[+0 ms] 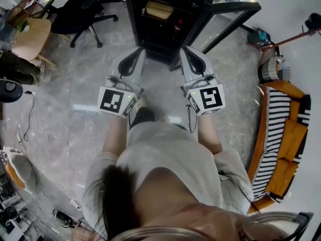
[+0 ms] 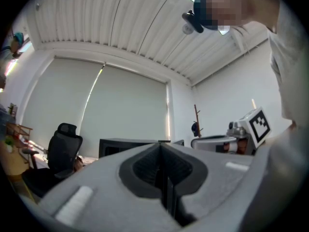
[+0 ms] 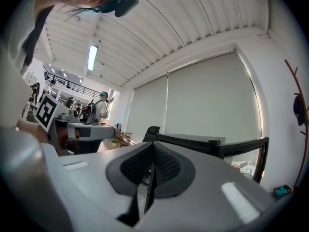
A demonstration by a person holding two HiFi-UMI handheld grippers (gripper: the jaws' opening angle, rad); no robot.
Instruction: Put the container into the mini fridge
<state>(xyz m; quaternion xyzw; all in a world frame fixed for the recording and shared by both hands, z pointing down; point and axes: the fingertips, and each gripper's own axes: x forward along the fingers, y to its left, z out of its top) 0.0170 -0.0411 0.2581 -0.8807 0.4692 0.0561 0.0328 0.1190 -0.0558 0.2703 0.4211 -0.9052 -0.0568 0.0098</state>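
Gleaming grey floor (image 1: 75, 84), open mini fridge (image 1: 165, 19)

Bright, even indoor light with no hard shadows. In the head view the pale floor (image 1: 75, 99) in front of the mini fridge (image 1: 165, 19) has a soft sheen, and the fridge's open inside stays dark. Walls either side of the fridge bow outward from wide-angle distortion. Both gripper views are round fisheye pictures with black corners. A ceiling light strip (image 3: 91, 57) glares white. The left tool (image 2: 161, 151) and right tool (image 3: 152, 149) look soft, close to the lens.
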